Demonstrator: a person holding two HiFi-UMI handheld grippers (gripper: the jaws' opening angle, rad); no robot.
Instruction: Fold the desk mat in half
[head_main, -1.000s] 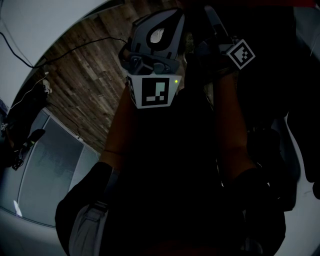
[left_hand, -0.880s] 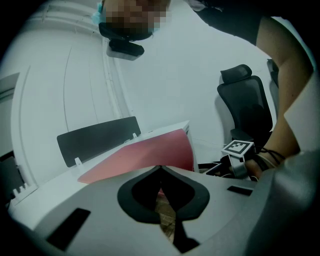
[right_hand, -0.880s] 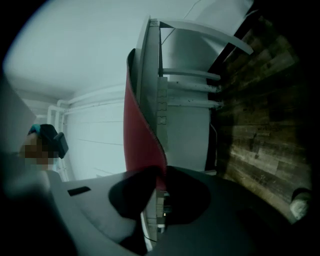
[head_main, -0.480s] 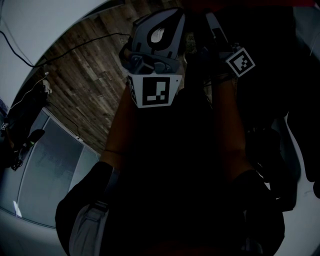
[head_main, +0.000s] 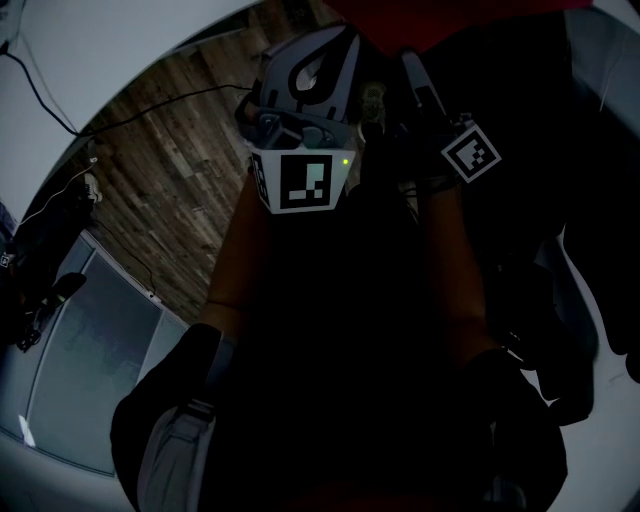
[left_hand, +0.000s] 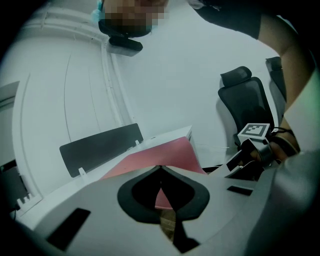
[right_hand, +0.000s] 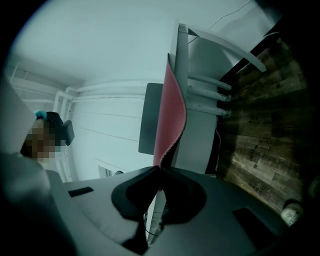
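Between left gripper (left_hand: 160, 171) jaws I see red desk mat (left_hand: 167, 155) edge, pinched tight. Right gripper (right_hand: 160, 168) likewise clamped shut on mat, at corner with stitched hem. Near end of mat hangs raised from both grips. Far part slopes back toward white desk (left_hand: 175, 134).

Two hand-held grippers, left (left_hand: 160, 168) and right (right_hand: 160, 167), one red desk mat (left_hand: 167, 154), one white desk (left_hand: 172, 135), one dark panel (left_hand: 100, 147).

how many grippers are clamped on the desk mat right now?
2. Left gripper pinches the red desk mat at one edge; right gripper pinches its stitched edge.
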